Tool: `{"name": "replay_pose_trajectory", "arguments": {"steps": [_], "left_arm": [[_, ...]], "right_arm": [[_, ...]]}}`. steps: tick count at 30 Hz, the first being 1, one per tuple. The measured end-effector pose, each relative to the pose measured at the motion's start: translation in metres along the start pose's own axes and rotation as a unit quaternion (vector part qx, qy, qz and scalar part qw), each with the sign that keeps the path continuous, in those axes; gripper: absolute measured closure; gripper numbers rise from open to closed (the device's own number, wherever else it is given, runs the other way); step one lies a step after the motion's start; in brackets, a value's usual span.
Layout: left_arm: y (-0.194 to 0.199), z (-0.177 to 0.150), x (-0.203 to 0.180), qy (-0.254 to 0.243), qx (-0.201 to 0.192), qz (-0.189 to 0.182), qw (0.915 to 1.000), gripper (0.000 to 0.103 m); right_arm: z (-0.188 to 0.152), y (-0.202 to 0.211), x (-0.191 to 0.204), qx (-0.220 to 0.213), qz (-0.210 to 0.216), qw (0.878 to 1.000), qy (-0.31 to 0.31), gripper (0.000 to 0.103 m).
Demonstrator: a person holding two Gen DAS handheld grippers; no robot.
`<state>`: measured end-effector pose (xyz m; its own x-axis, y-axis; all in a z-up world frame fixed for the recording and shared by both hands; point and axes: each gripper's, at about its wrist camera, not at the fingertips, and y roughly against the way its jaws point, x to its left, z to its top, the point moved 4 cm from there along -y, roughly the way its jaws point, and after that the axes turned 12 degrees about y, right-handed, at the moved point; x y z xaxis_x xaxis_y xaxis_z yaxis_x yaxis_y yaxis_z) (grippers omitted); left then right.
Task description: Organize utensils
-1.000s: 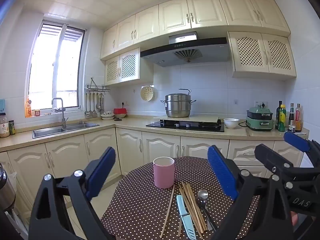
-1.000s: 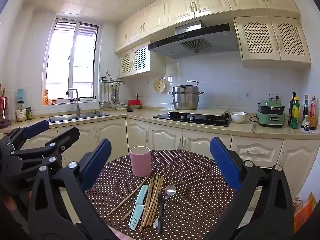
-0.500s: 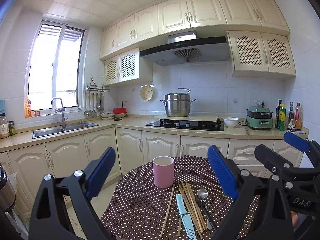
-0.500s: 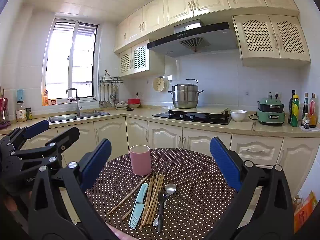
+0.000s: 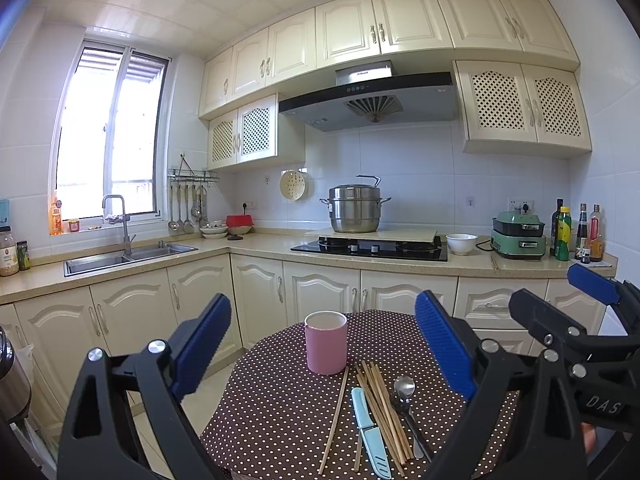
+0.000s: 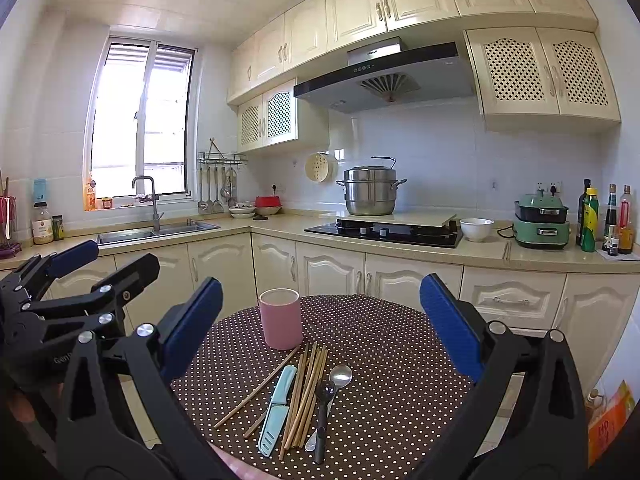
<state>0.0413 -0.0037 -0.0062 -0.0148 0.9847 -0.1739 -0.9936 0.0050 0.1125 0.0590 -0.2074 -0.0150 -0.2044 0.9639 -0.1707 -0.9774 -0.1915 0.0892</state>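
Left gripper (image 5: 323,340) spread wide, holding nothing; right gripper (image 6: 321,320) likewise. Both hang above the near edge of the dotted table (image 6: 384,344). Pink cup (image 6: 280,318) upright at 12 o'clock of the pile: chopsticks (image 6: 306,392), sheathed knife (image 6: 277,408), silver spoon (image 6: 334,390), a dark one (image 6: 322,416), possibly a ladle.

White letters "DAS" on black body of right gripper (image 5: 592,300), seen at right edge of left wrist view. White "Gen", cut off, on black body of left gripper (image 6: 76,264) in right wrist view. Range-hood brand plate, bottle and jar labels too small to read.
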Motion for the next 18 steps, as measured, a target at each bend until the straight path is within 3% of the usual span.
{"name": "replay_pose_trajectory", "arguments": {"steps": [18], "left_arm": [[-0.0013, -0.0017, 0.0, -0.001, 0.001, 0.001, 1.0, 0.012]], "right_arm": [[-0.0005, -0.0002, -0.0003, 0.001, 0.001, 1.0, -0.001, 0.006]]}}
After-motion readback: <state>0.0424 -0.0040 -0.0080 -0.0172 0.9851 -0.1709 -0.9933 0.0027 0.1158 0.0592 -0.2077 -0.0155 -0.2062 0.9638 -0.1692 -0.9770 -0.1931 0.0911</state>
